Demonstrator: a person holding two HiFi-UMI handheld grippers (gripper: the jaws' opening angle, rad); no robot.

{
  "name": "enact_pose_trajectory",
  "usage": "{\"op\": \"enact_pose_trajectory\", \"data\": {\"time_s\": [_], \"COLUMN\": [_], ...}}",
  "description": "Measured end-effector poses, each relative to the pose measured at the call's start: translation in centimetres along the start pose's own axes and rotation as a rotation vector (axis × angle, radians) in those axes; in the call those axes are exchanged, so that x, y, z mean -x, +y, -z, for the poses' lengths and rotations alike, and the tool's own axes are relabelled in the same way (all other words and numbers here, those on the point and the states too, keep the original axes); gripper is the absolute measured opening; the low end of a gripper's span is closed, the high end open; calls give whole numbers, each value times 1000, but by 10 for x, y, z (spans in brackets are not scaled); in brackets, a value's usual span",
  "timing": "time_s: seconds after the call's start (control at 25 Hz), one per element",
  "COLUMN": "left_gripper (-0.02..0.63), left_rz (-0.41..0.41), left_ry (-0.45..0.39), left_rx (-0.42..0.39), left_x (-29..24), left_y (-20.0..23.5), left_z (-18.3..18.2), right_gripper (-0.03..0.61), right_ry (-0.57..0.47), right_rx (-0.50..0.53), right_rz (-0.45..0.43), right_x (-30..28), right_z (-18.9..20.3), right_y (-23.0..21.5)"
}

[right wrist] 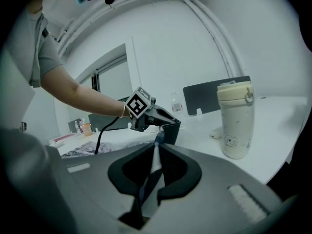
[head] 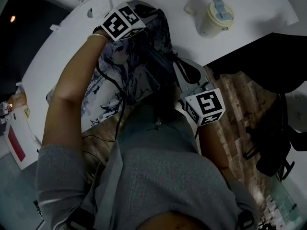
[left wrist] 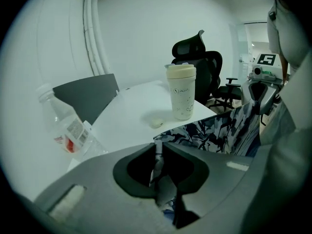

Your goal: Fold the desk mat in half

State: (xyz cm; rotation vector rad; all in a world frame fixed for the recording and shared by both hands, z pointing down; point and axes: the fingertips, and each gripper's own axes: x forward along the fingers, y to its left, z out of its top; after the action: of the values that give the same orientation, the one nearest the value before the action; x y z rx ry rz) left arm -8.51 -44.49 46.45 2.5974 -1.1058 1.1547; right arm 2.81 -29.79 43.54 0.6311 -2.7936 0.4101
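Observation:
The desk mat (head: 120,75), printed in blue, white and black, hangs lifted between both grippers above the white table (head: 249,4). My left gripper (head: 146,19) is at the far end of the mat. In the left gripper view its jaws (left wrist: 158,156) are shut on the mat's edge (left wrist: 219,130), which stretches off to the right. My right gripper (head: 176,63) holds the near end. In the right gripper view its jaws (right wrist: 156,152) pinch a thin edge of the mat, and the left gripper (right wrist: 148,113) shows just beyond.
A cream lidded cup (head: 216,16) stands on the table to the right of the mat. A plastic bottle (left wrist: 68,126) lies at the left and a small pale lump (left wrist: 156,123) sits by the cup. A black office chair (left wrist: 200,65) stands past the table's edge.

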Motion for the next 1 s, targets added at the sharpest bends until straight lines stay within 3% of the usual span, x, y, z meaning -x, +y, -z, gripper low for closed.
{"op": "enact_pose_trajectory", "data": {"time_s": [0.36, 0.6, 1.0], "left_gripper": [55, 58, 61], "left_rz": [-111, -160, -136], "left_ry": [-34, -51, -82], "left_rx": [66, 62, 72], "left_x": [53, 85, 145], "left_y": [4, 9, 5], "left_z": [19, 33, 82], "right_gripper": [31, 31, 31], "right_ry": [-27, -57, -74], "right_rx": [49, 73, 72], "right_rz": [-176, -268, -360], "right_x": [-12, -19, -40], "right_z": [-22, -35, -42], "right_y": [51, 82, 157]}}
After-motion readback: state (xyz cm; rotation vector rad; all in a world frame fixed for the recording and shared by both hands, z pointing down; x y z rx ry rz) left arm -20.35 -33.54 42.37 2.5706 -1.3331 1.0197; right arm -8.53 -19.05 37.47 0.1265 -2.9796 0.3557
